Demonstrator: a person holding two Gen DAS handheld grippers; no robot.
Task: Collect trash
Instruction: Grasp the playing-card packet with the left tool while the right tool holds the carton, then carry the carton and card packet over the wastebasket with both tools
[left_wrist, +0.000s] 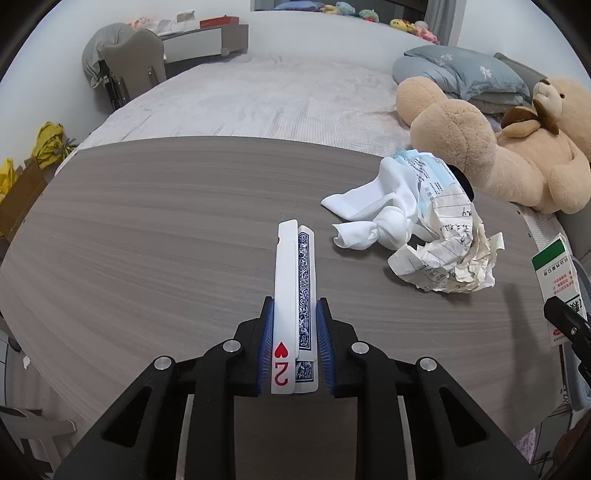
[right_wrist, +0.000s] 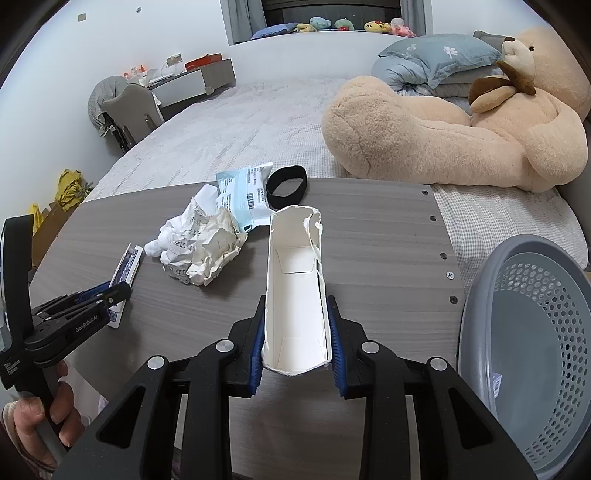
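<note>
my left gripper (left_wrist: 294, 314) is clamped on two playing cards (left_wrist: 295, 295). my right gripper (right_wrist: 297, 325) grasps an opened white carton (right_wrist: 295, 291) beside the grey basket (right_wrist: 480, 332).

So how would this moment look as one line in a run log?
left gripper: shut on playing cards | right gripper: shut on torn carton | basket: empty | crumpled paper: on table

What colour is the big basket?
Grey, with small holes through its wall; the basket shows only in the right wrist view.
</note>
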